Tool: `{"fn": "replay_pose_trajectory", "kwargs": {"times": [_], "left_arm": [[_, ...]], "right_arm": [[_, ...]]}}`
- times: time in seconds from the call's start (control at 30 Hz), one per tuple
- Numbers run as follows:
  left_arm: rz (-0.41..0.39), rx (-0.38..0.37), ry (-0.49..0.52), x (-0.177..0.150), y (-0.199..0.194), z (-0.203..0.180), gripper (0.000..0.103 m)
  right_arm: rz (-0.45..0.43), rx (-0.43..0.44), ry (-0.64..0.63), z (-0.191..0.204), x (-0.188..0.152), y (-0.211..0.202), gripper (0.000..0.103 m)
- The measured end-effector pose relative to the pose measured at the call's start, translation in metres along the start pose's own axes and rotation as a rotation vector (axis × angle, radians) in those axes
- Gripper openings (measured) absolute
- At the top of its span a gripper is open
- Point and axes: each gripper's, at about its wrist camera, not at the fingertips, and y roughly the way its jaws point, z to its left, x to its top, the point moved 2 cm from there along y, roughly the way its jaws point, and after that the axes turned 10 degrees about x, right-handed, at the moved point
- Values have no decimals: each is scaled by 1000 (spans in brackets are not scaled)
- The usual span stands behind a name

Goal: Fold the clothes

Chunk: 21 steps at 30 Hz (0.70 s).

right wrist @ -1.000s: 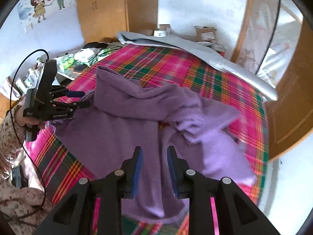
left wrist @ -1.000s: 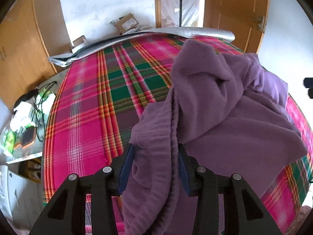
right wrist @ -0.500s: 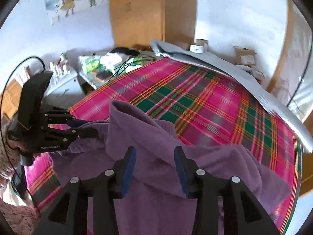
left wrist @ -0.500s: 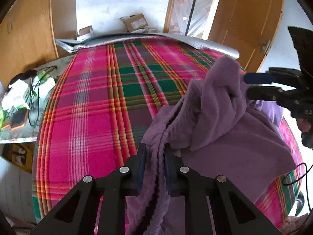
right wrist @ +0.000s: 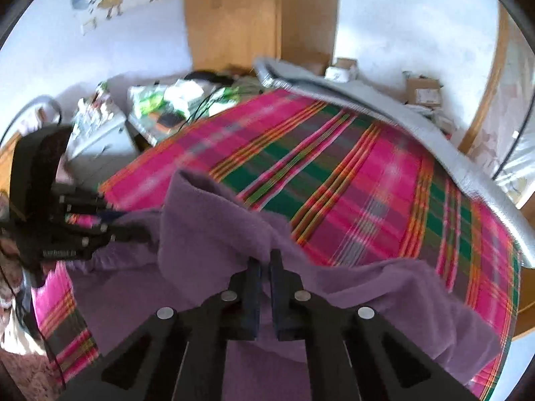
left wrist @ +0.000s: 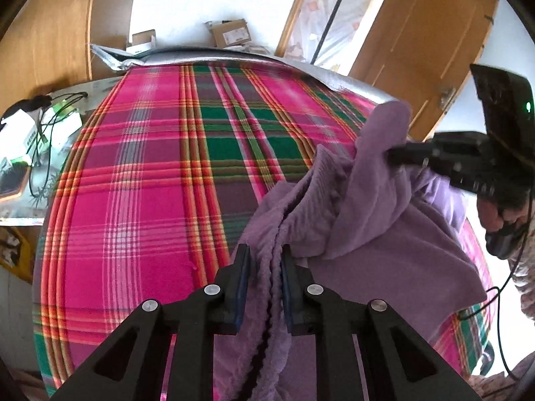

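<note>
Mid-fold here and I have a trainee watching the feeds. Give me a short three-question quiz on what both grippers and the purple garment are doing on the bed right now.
1. True or false: the left gripper is shut on a bunched ribbed edge of the purple garment.
2. What covers the bed under the garment? A) plain white sheet B) pink and green plaid blanket C) blue quilt
3. Fill in: the right gripper has just closed on a ___ of the garment.

Key
1. True; fabric runs between its pads.
2. B.
3. Raised fold; in the left wrist view it pinches a peak of cloth lifted off the bed.
</note>
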Motion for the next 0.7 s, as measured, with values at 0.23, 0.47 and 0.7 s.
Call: {"fn": "replay_pose_trajectory", "kwargs": {"times": [0.23,0.47,0.7], "left_arm": [[-40,37,-48,7,-6,17,12],[-73,76,-116,9,-15,40,12],[-84,97,-175,7,-15,60,12]], "right_arm": [[-79,-88,23,-19,25,-11,5],[-76,-161,16,-33,49,9,5],[-86,-207,49,-51,69,23,5]]}}
